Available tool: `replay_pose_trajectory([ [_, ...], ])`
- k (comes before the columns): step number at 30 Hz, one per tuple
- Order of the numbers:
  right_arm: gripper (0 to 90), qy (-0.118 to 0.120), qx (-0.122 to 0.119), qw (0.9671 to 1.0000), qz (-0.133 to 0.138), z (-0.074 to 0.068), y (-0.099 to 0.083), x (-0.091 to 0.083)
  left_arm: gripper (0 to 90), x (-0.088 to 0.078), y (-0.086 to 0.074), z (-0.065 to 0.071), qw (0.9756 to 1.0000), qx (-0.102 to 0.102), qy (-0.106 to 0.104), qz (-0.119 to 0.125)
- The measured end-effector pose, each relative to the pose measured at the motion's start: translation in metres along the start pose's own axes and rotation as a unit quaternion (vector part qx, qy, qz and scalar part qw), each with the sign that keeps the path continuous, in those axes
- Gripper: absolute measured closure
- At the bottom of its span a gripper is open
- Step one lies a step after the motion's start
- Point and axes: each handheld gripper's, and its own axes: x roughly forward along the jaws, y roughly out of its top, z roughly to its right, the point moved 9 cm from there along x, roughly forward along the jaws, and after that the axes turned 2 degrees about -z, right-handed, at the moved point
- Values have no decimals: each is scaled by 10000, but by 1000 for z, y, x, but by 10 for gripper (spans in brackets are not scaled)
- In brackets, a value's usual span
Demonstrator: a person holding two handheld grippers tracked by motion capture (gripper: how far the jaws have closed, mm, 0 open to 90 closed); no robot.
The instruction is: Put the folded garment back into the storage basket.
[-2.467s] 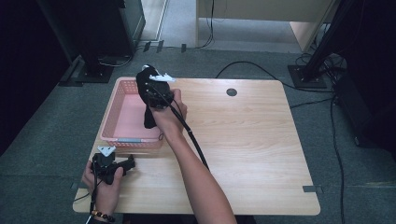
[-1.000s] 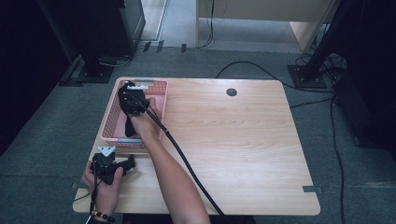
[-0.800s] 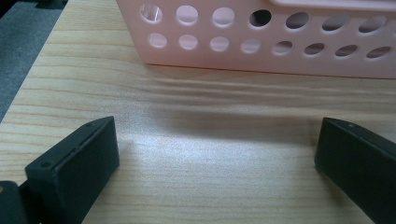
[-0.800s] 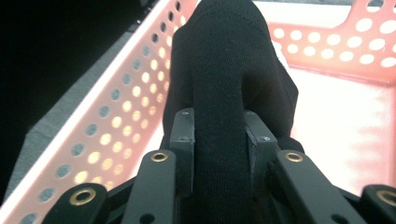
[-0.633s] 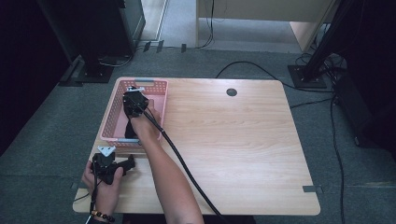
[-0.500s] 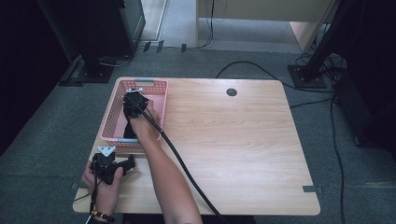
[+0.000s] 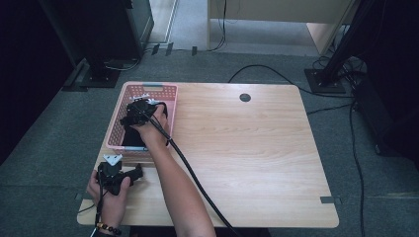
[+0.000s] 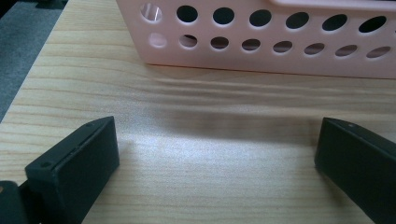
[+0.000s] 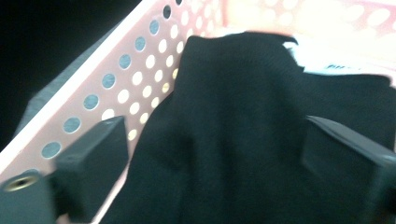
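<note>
Inside pink basket [image 9: 116, 84], black cloth [image 9: 261, 140] between right gripper's [image 9: 215, 154] wide-apart jaws; left gripper's [image 8: 219, 163] jaws likewise apart.

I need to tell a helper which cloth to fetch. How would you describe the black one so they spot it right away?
Start at the wooden table and go to the pink basket with round holes at its far left corner. The black cloth lies crumpled inside it, beneath the open right gripper; it is the one dark, soft thing against the pale pink walls.

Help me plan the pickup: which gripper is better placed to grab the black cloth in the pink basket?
Right. The right gripper is inside the pink basket, open over the black cloth; the left gripper rests on the table outside it.
</note>
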Motion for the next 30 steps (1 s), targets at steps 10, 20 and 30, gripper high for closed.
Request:
replay_pose_trajectory([
  [10, 0, -149, 36, 9999, -14, 7, 9, -22, 0, 0, 0, 0, 10000, 10, 1, -2],
  [20, 0, -151, -19, 9997, 193, 24, 13, -49, 0, 0, 0, 0, 10000, 9, 1, 0],
  [30, 0, 56, 5, 9992, 404, 40, 11, -76, 0, 0, 0, 0, 10000, -4, -6, -2],
])
